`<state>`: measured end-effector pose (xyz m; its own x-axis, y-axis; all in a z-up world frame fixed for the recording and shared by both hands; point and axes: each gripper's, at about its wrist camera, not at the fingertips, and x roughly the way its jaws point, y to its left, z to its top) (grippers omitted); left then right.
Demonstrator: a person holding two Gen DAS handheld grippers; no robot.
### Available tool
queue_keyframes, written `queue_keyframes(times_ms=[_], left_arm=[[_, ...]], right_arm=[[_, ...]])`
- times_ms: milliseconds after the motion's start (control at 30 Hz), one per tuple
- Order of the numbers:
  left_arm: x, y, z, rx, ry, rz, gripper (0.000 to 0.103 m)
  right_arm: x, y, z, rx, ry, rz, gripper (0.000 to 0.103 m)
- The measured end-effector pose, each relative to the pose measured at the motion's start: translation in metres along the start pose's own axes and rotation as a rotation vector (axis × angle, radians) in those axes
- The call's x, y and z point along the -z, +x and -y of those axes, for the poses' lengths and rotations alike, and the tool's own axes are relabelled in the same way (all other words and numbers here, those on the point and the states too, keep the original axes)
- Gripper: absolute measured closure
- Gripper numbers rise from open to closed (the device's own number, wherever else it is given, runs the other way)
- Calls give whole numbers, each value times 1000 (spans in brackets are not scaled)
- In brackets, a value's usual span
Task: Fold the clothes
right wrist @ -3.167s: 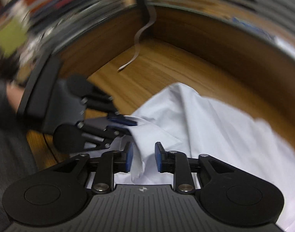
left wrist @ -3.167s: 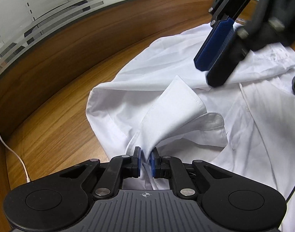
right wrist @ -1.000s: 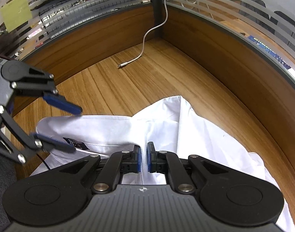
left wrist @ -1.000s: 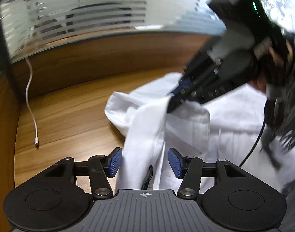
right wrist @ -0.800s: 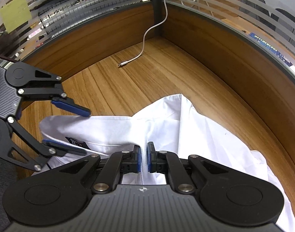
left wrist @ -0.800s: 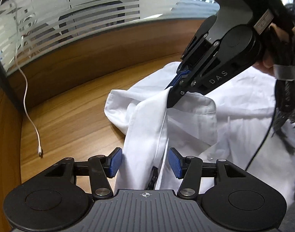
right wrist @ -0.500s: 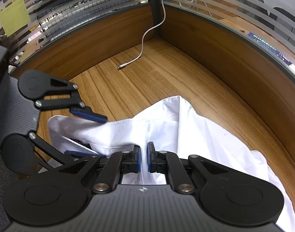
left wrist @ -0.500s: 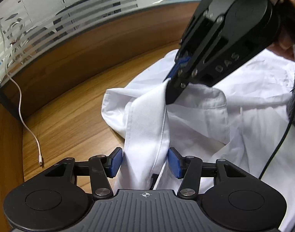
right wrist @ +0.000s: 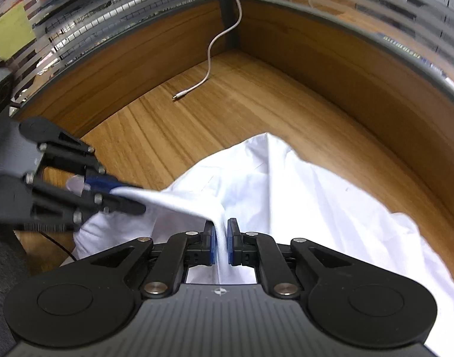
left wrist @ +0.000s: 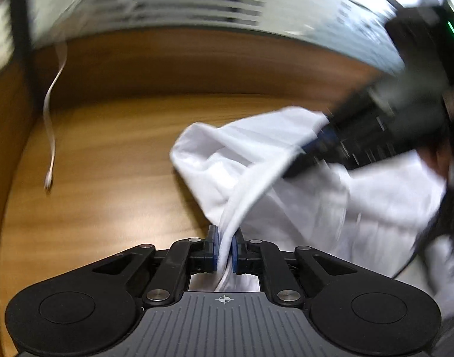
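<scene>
A white shirt (left wrist: 286, 178) (right wrist: 301, 196) lies crumpled on the wooden desk (left wrist: 108, 160). My left gripper (left wrist: 225, 248) is closing, its blue pads pressing on a fold of the shirt's edge. In the right wrist view that same gripper (right wrist: 128, 197) comes in from the left, pinching the cloth. My right gripper (right wrist: 221, 245) is shut on another fold of the shirt, and it shows blurred at the right of the left wrist view (left wrist: 304, 154). A taut band of cloth runs between the two grips. The left wrist view is motion-blurred.
A white charging cable (right wrist: 209, 59) (left wrist: 50, 136) lies in the desk's far corner. Wooden partition walls (right wrist: 346, 68) topped with striped glass close the desk on two sides. A dark cord (right wrist: 60, 245) runs under the shirt at lower left.
My left gripper's jaws have come together from wide apart onto the shirt fold, and it has shifted, blurring its view. The cloth between both grips is now stretched. The right gripper stays put.
</scene>
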<state>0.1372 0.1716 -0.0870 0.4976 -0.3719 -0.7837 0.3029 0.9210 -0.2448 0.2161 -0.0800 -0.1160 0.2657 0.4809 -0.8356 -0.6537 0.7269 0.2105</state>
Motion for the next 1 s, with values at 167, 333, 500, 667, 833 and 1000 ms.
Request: queue_keyframes(times_ms=[167,333,500,667,833,1000], left_arm=[[-11,9,-42,81,-225,-88,90],[-17,21,-59,120,-265,-141,85],[-14,26,-63,164,-314,-142,80],[-8,28,-67,201,-349,-133,80],[-7,34,-68,233,-366,-134,84],[-9,33,-69,257,-353,-127,89]], right_arm=[[-6,-9,-18,5,-55,29,83],[-5,-30,-41,-16,-115,66,72],[0,-26,-59,-95,-118,22,55],[4,10,-54,-176,-4,-10,54],[1,46,-37,-225,128,2,41],[-4,72,-32,-311,150,-18,25]])
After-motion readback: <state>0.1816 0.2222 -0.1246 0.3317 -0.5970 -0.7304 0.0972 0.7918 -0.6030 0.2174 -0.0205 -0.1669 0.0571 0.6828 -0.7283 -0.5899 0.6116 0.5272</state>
